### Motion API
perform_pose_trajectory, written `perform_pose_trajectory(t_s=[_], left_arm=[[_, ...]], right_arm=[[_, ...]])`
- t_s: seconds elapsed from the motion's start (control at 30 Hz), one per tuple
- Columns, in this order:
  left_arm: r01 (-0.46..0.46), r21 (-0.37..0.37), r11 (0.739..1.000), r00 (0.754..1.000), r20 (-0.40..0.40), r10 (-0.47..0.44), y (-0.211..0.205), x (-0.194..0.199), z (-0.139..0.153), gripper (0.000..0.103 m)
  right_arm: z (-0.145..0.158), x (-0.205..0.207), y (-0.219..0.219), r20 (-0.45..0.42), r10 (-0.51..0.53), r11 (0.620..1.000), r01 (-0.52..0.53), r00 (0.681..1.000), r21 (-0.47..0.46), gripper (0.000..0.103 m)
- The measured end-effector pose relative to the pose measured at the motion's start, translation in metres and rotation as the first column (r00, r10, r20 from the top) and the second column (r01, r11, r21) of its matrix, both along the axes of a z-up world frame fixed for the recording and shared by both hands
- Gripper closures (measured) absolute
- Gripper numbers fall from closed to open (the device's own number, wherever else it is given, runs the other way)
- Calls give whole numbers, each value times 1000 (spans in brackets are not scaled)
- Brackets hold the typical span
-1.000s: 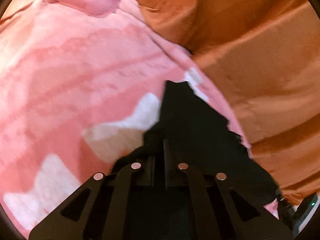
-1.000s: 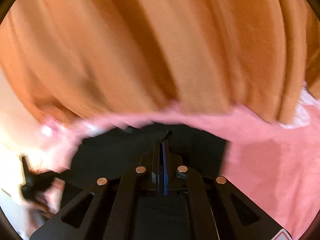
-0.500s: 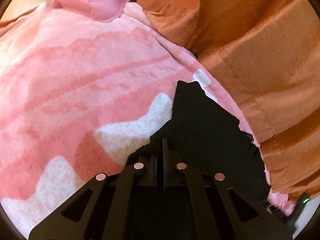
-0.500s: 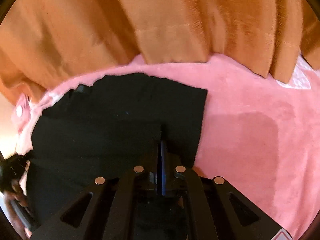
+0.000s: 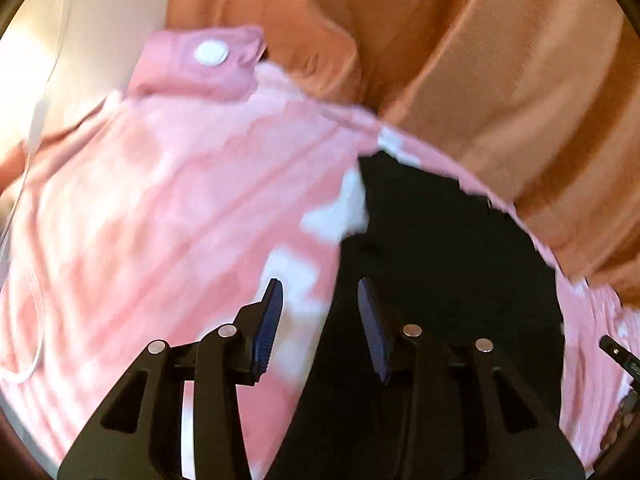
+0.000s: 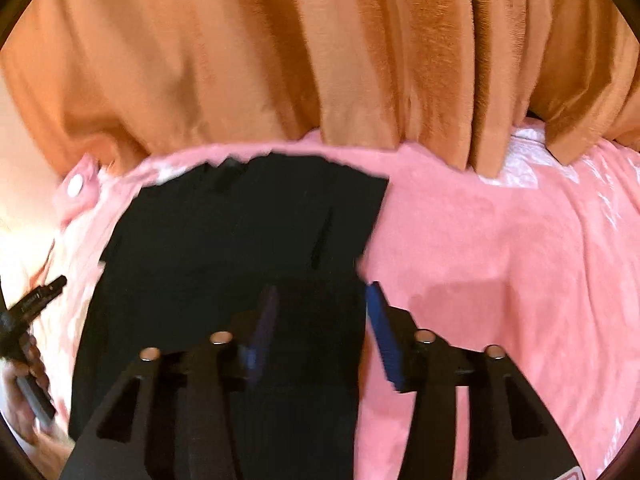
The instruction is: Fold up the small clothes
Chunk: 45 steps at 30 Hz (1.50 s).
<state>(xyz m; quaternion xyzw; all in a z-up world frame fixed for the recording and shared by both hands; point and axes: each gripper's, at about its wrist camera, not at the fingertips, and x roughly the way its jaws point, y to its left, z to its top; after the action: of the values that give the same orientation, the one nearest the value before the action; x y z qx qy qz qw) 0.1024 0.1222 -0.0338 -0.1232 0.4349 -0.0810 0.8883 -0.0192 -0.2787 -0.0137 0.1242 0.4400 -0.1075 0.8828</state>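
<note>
The left gripper (image 5: 320,312) hangs above the left edge of a black garment (image 5: 432,280), its jaws opening with nothing pressed between the blue pads (image 5: 269,322). The garment lies flat on a pink-and-white blanket (image 5: 160,216) — an orange curtain (image 5: 500,64) hangs just behind.

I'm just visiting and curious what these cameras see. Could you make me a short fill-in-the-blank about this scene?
1. The garment lying flat on the blanket is ____ in colour.
2. The blanket under it is mostly ____.
3. The curtain hanging behind is ____.
4. The left gripper and right gripper have their jaws opening, and the pads press on ____.

Missing words: black; pink; orange; nothing
</note>
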Motion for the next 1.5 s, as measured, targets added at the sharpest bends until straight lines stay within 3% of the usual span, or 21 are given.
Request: perform_pose_trajectory(t_s=[0.1,0.2,0.27,0.33,0.37,0.47,0.53,0.57,0.6,0.63,0.67,0.73,0.8,0.9,1.07,1.23,1.3,1.37,1.47,1.5], left_arm=[[54,-43,998,996,-73,-57,17,-41,-16,62],[82,-34,996,988,-131,-86,29,-86,-38,51],[69,-97,993,977,-192,-87,39,-110,-54,44],[59,-126,990,981,-177,-81,44,-123,-57,40],[59,-112,992,980,-181,-79,42,-126,-57,40],[59,-138,989,980,-181,-84,38,-129,-57,40],[70,-158,985,978,-183,-99,36,-126,-59,50],[74,-164,984,977,-184,-104,36,-126,-60,67],[83,-190,978,972,-203,-121,35,-123,-64,79],[78,-214,974,966,-225,-127,35,-121,-68,99],[66,-241,968,962,-243,-126,38,-122,-71,99],[66,-266,962,967,-221,-127,43,-128,-61,100],[101,-244,965,978,-155,-142,47,-140,-39,101],[172,-250,953,974,-101,-202,54,-171,-7,101],[244,-215,946,954,-123,-274,67,-239,10,102],[222,-273,936,945,-175,-275,82,-297,19,102],[223,-287,932,957,-116,-265,86,-293,44,102],[250,-270,930,964,-15,-264,83,-270,73,102],[307,-161,938,946,155,-283,58,-197,106,101],[296,-147,944,948,168,-271,48,-168,106,101]], right_arm=[[-15,-54,7,-45,-29,999,31,999,41,46],[-44,-114,16,-110,-85,992,94,990,79,45],[-60,-143,18,-140,-114,984,132,983,123,43],[-81,-172,20,-186,-140,965,176,973,194,42],[-80,-184,25,-146,-147,965,174,978,197,43],[-83,-191,34,-143,-123,961,154,982,228,42],[-85,-189,38,-136,-125,964,153,983,220,42],[-86,-187,41,-134,-115,967,141,984,212,46],[-88,-184,42,-130,-107,968,133,986,214,71],[-90,-180,43,-132,-94,964,123,987,238,96],[-89,-180,42,-123,-101,959,130,987,254,97],[-77,-184,43,-73,-102,956,118,992,269,98],[-56,-196,47,-23,-103,962,105,994,251,99],[-30,-228,55,12,-101,969,95,995,226,101],[-9,-298,62,-68,-89,979,100,994,179,101],[12,-348,73,-124,-66,969,93,990,228,101],[39,-350,72,-57,-52,964,65,997,259,101],[71,-328,62,51,-21,972,8,998,233,101],[100,-276,33,180,20,985,-50,983,165,101],[103,-246,15,217,14,988,-47,976,148,101]])
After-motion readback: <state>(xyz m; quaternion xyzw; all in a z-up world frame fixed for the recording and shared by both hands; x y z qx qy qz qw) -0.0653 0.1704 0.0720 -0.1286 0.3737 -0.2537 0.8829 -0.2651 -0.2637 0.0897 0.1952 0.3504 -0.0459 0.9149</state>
